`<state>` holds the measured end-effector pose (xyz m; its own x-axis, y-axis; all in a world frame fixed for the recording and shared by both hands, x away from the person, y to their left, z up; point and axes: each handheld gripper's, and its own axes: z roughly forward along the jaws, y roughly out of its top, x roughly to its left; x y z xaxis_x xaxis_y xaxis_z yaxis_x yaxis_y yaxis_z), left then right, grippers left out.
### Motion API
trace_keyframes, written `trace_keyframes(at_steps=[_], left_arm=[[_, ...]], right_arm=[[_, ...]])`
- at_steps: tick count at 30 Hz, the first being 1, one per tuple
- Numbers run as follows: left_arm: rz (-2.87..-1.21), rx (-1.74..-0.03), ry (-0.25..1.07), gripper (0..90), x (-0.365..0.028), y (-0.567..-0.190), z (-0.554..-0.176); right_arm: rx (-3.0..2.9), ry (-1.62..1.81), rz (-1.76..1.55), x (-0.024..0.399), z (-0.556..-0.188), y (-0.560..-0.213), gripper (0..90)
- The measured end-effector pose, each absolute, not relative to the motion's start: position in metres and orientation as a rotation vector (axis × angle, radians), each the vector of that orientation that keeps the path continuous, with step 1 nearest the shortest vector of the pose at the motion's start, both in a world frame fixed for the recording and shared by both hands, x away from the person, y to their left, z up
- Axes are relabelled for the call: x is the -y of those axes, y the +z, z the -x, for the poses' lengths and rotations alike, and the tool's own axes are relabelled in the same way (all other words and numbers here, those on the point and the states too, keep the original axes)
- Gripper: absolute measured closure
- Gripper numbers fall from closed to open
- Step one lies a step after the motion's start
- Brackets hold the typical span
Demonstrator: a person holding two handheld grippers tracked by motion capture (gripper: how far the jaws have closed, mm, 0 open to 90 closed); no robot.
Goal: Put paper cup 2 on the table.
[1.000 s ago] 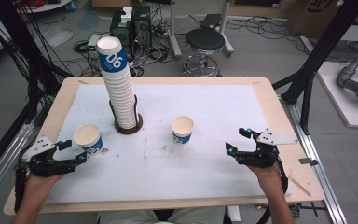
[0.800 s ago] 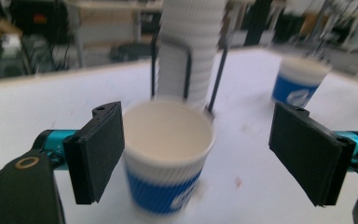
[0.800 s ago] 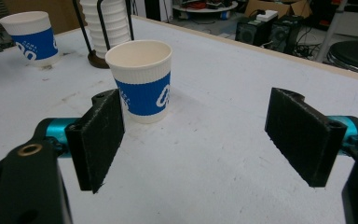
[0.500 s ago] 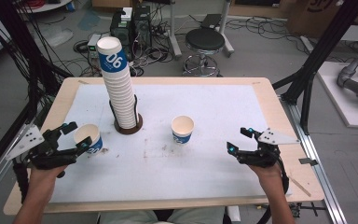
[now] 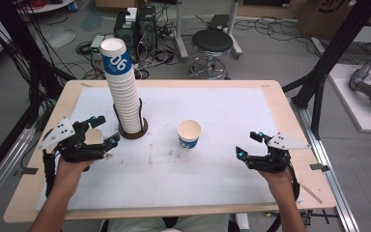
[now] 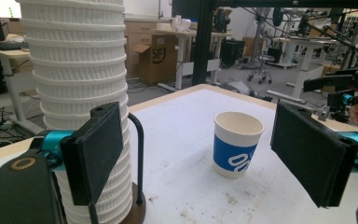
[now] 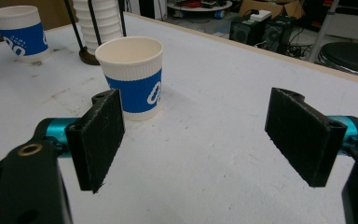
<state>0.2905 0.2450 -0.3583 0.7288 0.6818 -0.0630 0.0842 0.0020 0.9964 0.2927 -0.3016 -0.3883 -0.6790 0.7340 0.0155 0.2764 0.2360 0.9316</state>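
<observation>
left gripper (image 5: 102,131) lifted off ribbed paper cup (image 5: 93,136), jaws just widened; right gripper (image 5: 248,144) apart.

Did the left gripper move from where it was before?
Yes. The left gripper, open and empty, has let go of the left cup and risen over it, toward the cup stack. That cup stayed put.

Looks like robotics lab: black frame rig (image 5: 326,67), cable tangles on floor (image 5: 38,53), stool (image 5: 214,43), cardboard boxes (image 6: 156,56), workbenches (image 6: 307,51).
</observation>
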Motion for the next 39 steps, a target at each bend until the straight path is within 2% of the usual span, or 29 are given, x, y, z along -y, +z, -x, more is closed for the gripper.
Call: trace_keyframes(at_steps=[17,39], left_arm=[[-1.574,-0.632,0.498,17.1,-0.232,-0.375,-0.294],[-1.575,-0.630,0.504,17.1,-0.230,-0.379,-0.293]], right_arm=[[-2.051,1.422,-0.947,0.311,-0.281,-0.385,20.4],[-2.060,1.431,-0.935,0.308,-0.285,-0.385,20.3]])
